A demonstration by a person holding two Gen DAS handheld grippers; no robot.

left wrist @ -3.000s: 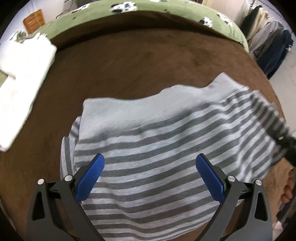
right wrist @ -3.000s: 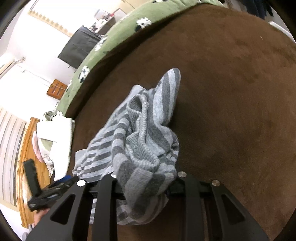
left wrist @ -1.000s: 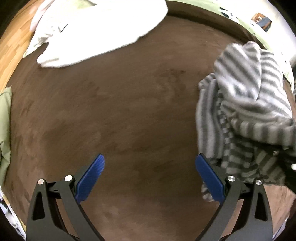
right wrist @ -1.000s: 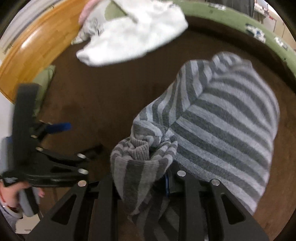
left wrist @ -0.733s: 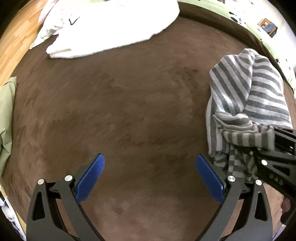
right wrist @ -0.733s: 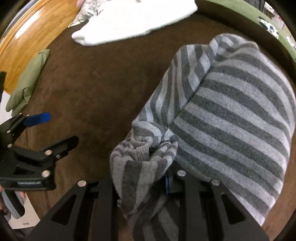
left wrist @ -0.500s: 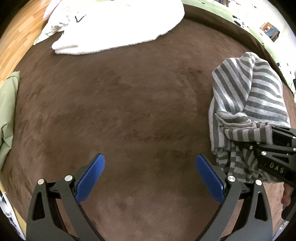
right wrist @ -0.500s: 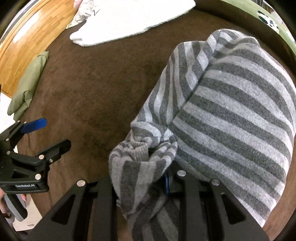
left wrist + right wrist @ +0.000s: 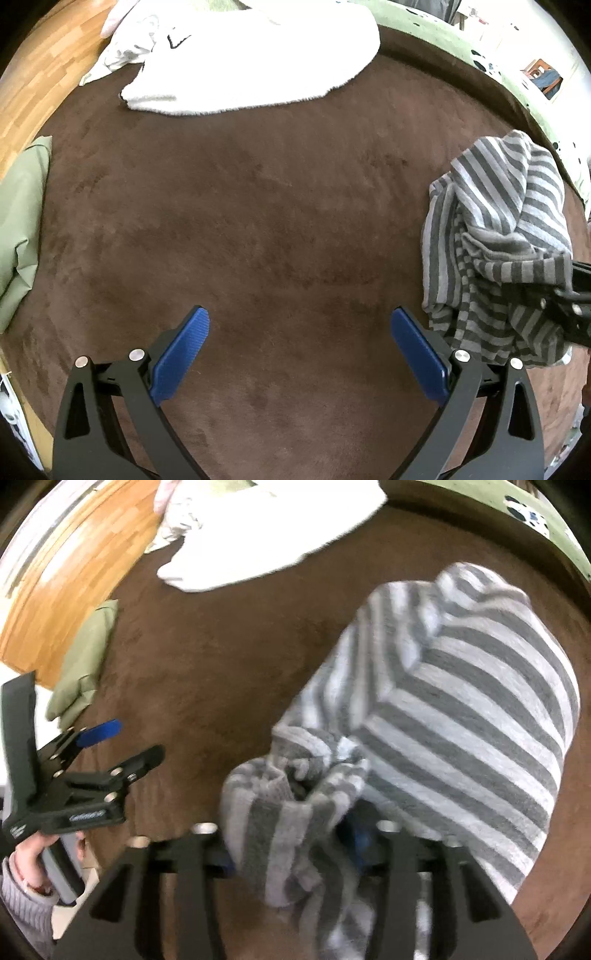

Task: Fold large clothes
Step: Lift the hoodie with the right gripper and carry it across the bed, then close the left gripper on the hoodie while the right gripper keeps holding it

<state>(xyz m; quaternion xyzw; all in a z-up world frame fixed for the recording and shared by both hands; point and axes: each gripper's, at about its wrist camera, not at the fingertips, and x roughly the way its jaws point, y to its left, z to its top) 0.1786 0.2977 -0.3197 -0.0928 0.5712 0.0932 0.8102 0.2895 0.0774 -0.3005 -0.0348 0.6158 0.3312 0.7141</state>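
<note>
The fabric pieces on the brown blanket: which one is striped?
The bunched grey-and-white striped knit sweater, lying by the right gripper, whose jaws are opening around it. The white towel and the green cloth are plain.

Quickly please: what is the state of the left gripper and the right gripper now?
Left gripper: open, holding nothing.
Right gripper: jaws opening, grey striped knit sweater bunched between them.

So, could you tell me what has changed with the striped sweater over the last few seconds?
The striped sweater, flat three seconds ago, was carried bunched toward the white towel. The right gripper is now opening, with cloth still draped between its jaws. The left gripper stayed open and empty above the brown blanket.
</note>
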